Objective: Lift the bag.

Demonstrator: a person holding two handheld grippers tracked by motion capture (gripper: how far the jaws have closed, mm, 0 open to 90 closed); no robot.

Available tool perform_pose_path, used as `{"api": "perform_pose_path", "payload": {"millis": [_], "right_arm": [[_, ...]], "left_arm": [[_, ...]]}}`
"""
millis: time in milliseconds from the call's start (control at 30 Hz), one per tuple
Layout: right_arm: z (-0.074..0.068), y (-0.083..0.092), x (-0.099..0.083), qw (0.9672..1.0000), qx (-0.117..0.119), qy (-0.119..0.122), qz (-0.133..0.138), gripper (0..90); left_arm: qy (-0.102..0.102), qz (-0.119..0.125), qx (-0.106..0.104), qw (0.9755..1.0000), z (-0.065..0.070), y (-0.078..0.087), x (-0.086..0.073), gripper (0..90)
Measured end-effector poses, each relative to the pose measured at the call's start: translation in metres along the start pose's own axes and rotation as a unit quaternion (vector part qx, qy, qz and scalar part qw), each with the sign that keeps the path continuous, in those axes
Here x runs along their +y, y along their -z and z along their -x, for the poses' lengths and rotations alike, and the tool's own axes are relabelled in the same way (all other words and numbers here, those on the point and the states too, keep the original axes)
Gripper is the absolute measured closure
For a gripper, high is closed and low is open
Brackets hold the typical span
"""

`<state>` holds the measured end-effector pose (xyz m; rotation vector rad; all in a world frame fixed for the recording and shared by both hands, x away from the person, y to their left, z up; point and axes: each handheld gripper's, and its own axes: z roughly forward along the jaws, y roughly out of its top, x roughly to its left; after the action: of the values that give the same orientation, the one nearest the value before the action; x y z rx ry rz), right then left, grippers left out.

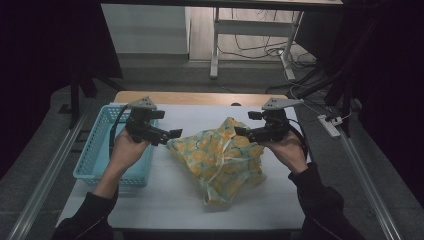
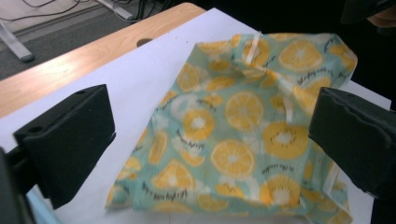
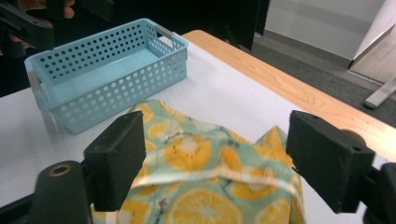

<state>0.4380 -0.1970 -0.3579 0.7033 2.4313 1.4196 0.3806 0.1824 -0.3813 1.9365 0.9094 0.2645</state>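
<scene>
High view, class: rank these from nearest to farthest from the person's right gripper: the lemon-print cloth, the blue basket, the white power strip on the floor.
From the right gripper:
1. Lemon-print cloth, directly under and in front of its jaws, mid-table.
2. White power strip, on the floor off the table's right edge.
3. Blue basket, at the table's far left, by the left gripper.

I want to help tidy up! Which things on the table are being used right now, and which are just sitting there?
In use:
- crumpled teal cloth bag with orange-slice print
- left gripper, jaws open, aimed at the bag
- right gripper, jaws open, aimed at the bag

Just lying about:
- light blue perforated plastic basket, nothing in it
- white power strip on the floor
</scene>
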Motion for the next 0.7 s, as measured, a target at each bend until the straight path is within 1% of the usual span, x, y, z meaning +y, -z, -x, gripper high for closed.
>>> {"api": "perform_pose_path", "payload": {"millis": [100, 167, 233, 333, 433, 600, 700], "right_arm": [[-0.002, 0.001, -0.010, 0.9999, -0.006, -0.004, -0.011, 12.8], [-0.002, 0.002, -0.016, 0.9997, -0.013, -0.007, -0.022, 8.8], [-0.002, 0.004, -0.023, 0.9995, -0.016, -0.013, -0.025, 5.0], [-0.003, 0.008, -0.031, 0.9994, -0.019, -0.020, -0.021, 2.5], [-0.006, 0.012, -0.040, 0.9993, -0.026, -0.019, -0.019, 0.0], [-0.010, 0.021, -0.057, 0.9987, -0.042, -0.018, -0.021, 0.0], [-0.012, 0.026, -0.069, 0.9984, -0.045, -0.026, -0.019, 0.0]], "left_arm": [[0.005, 0.000, 0.006, 1.0000, 0.001, 0.005, -0.013, 0.0], [0.013, 0.000, 0.007, 0.9999, 0.002, 0.009, -0.022, 0.0], [0.015, -0.001, 0.010, 0.9998, 0.004, 0.012, -0.031, 0.0], [0.016, -0.008, 0.016, 0.9997, 0.008, 0.016, -0.044, 0.0], [0.019, -0.015, 0.021, 0.9995, 0.012, 0.019, -0.057, 0.0], [0.023, -0.019, 0.028, 0.9992, 0.019, 0.025, -0.076, 0.0], [0.024, -0.023, 0.034, 0.9989, 0.023, 0.029, -0.087, 0.0]]}}
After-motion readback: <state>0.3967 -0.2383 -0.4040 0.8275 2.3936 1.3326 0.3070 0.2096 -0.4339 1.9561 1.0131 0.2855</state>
